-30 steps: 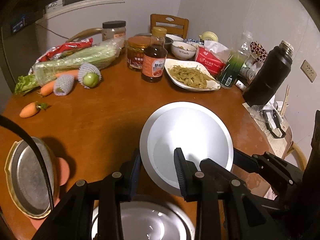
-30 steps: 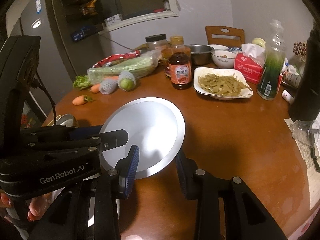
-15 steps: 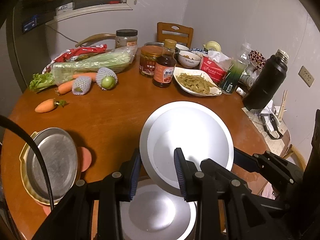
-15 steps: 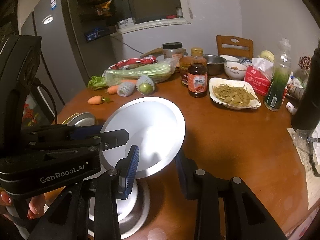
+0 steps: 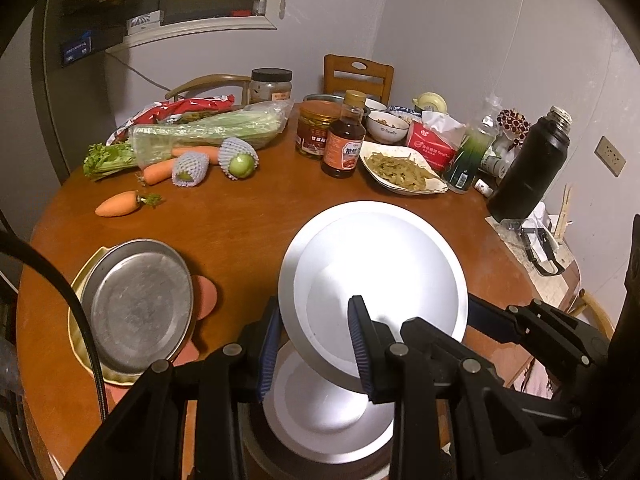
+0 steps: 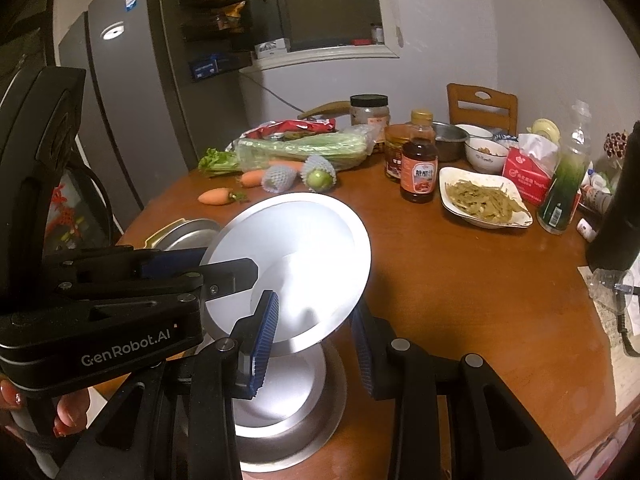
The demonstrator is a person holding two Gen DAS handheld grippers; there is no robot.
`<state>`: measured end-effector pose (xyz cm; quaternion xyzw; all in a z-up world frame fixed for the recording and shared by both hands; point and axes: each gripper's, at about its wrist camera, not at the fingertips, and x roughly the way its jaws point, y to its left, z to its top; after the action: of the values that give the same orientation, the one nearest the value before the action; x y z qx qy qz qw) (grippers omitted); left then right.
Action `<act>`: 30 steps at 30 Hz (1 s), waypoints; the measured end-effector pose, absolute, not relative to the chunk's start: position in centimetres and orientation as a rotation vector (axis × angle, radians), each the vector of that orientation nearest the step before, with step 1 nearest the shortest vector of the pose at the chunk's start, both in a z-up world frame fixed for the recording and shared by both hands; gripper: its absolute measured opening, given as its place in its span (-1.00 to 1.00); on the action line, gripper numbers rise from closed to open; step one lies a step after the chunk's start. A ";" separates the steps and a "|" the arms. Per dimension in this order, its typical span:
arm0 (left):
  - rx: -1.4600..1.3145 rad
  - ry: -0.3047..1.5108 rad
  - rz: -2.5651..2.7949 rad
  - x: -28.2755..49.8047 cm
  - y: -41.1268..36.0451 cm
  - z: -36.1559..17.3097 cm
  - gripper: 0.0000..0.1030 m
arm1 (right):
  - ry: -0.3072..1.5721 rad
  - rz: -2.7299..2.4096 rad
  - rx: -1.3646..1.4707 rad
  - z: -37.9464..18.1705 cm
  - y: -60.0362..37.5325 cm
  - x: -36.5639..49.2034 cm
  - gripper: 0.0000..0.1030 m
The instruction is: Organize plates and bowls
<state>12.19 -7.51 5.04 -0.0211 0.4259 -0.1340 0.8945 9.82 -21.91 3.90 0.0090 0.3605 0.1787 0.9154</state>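
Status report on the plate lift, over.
Both tongs, left and right, clamped on opposite rims of the round silver metal plate. Plate tilted, airborne above a second silver plate. Nothing in the way.

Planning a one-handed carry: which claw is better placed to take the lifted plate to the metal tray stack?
Left, probably: the left claw grips the lifted plate on the rim nearest the metal tray stack; the right claw holds the opposite rim.
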 end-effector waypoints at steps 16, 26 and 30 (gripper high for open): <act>-0.038 0.898 -0.262 9.5 -6.3 3.8 -0.35 | 0.752 0.390 -0.010 3.1 -20.4 7.0 -0.26; -0.027 0.892 -0.231 8.2 -6.0 2.8 -0.35 | 0.757 0.410 -0.007 2.0 -20.0 6.0 -0.26; -0.014 0.900 -0.219 7.9 -6.1 2.0 -0.35 | 0.773 0.421 -0.003 1.1 -19.8 5.9 -0.26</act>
<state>7.89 -6.15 1.99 -0.0066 0.4342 -0.1054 0.8946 5.88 -19.80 1.06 -0.0014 0.3743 0.2038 0.9046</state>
